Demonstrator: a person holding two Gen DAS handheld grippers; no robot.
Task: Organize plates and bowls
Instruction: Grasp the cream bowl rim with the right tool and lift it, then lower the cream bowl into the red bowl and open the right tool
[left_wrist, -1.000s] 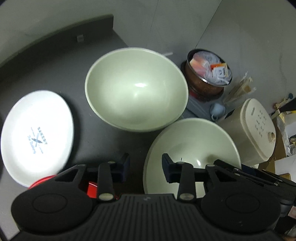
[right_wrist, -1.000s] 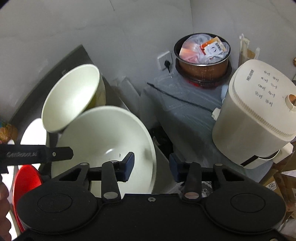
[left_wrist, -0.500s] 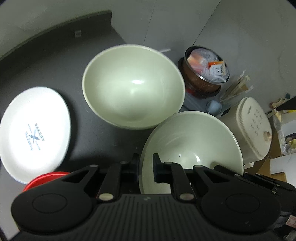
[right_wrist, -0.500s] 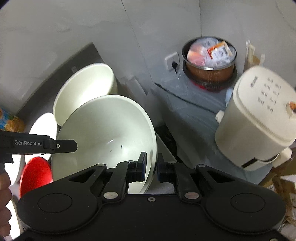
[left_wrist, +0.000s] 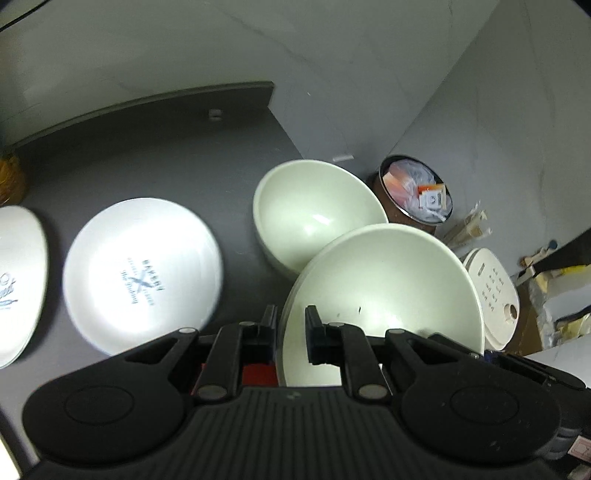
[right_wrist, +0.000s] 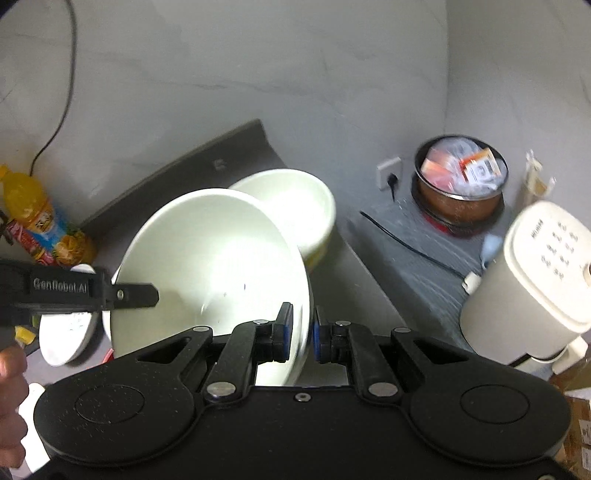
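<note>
A wide pale green bowl (left_wrist: 384, 284) (right_wrist: 210, 258) hangs tilted above the dark table (left_wrist: 166, 166), held by both grippers. My left gripper (left_wrist: 290, 321) is shut on its left rim, and my right gripper (right_wrist: 300, 325) is shut on its right rim. A second pale green bowl (left_wrist: 314, 218) (right_wrist: 295, 206) stands on the table just behind it, partly covered by the held one. Left of the bowls lies a white printed plate (left_wrist: 142, 273), with another white plate (left_wrist: 18, 280) at the left edge. A red dish (left_wrist: 258, 373) shows under the left fingers.
Right of the table, lower down, stand a cream rice cooker (right_wrist: 535, 273) and a brown pot (right_wrist: 461, 184) full of packets. An orange juice bottle (right_wrist: 29, 206) stands at the table's far left by the wall. A person's hand (right_wrist: 11, 369) holds the left gripper.
Both grippers closed on the near bowl's rim and raised it off the table, tilting it in front of the far bowl. The table and plates now look farther away.
</note>
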